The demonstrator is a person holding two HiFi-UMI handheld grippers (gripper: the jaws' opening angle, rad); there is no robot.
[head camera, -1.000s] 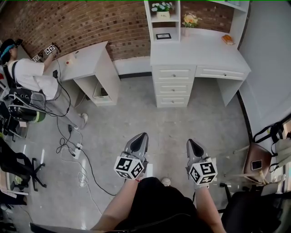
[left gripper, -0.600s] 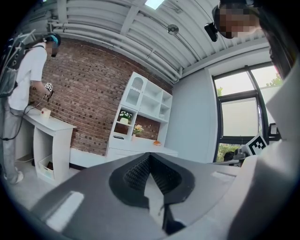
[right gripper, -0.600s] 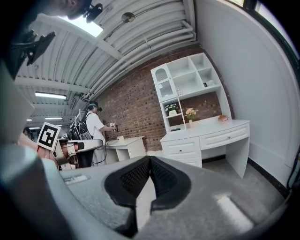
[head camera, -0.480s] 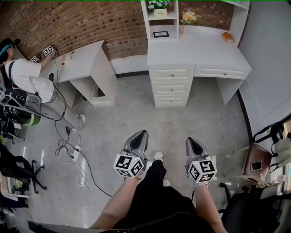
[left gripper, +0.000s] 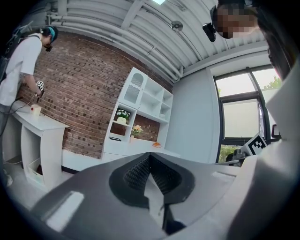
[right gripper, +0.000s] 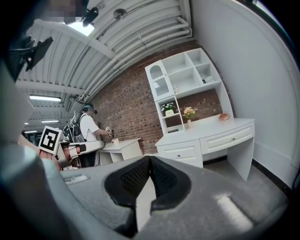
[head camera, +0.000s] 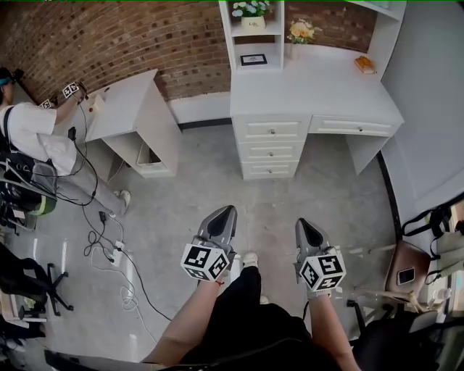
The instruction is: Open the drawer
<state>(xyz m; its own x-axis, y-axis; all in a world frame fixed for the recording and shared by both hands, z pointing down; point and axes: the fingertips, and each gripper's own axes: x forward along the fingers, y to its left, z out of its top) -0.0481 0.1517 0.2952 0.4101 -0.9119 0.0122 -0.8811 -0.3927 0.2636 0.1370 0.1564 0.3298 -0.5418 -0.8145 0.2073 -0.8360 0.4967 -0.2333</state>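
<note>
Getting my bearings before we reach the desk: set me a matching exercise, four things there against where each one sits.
Things: 1 orange object; 2 white flowers; 3 small frame; 4 stacked drawers.
Places, by the head view: A lower cubby of the shelf; B right end of the desk top; C under the desk top's left part; D upper cubby.
Pairs: 1-B, 2-D, 3-A, 4-C.

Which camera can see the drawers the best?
The head view: all three stacked drawers and the wide one beside them show, unblocked. The right gripper view shows only the upper ones; in the left gripper view the left gripper mostly hides them.
</note>
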